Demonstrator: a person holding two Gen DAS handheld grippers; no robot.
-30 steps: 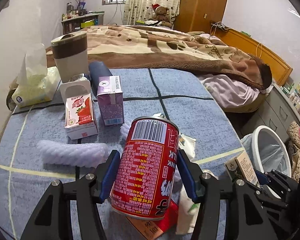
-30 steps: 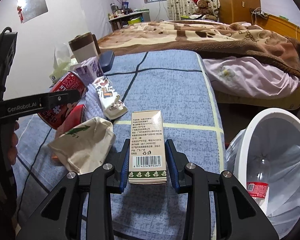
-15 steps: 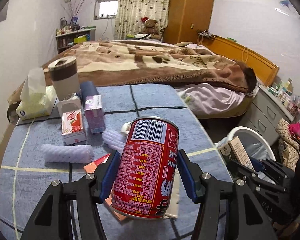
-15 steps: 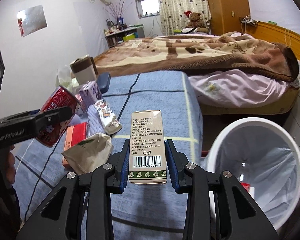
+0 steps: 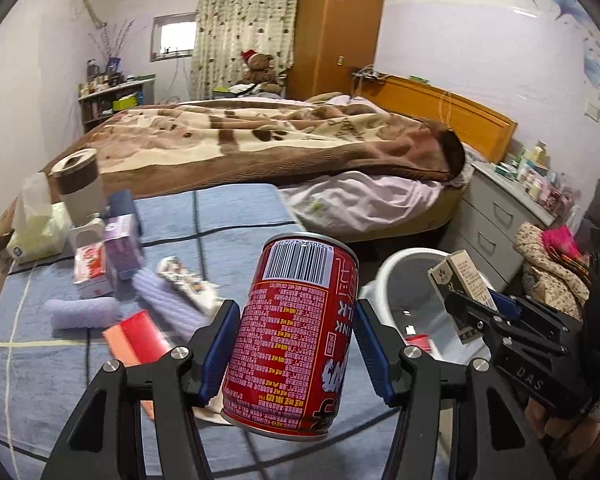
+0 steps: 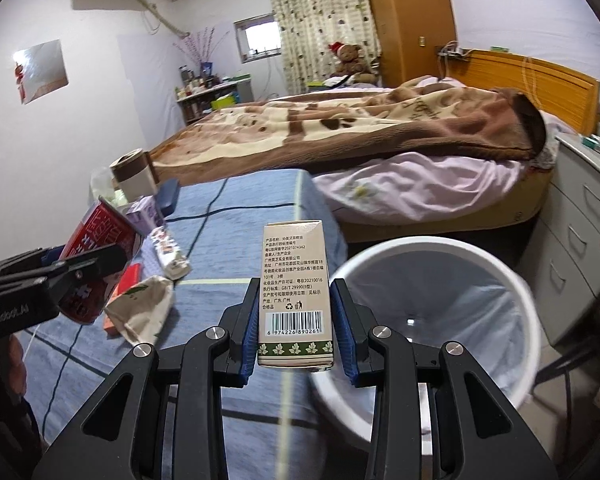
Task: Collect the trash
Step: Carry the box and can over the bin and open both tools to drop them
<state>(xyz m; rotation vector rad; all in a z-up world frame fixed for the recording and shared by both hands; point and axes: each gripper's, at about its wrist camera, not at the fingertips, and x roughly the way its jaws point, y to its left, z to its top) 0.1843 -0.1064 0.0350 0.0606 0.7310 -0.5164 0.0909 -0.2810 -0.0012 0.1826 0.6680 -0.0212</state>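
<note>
My left gripper is shut on a red drink can and holds it in the air above the blue table's right edge. My right gripper is shut on a beige carton box, held upright beside the rim of a white bin lined with a clear bag. The bin shows behind the can in the left wrist view, with the right gripper and its box over it. The can also shows at the left of the right wrist view.
On the blue cloth table lie a strawberry milk carton, a purple carton, lilac foam rolls, a red packet, a crumpled paper bag, a tissue pack and a cup. A bed and drawers stand behind.
Both grippers have risen and moved right toward the bin with their loads. The bin now sits closer under the right gripper.
</note>
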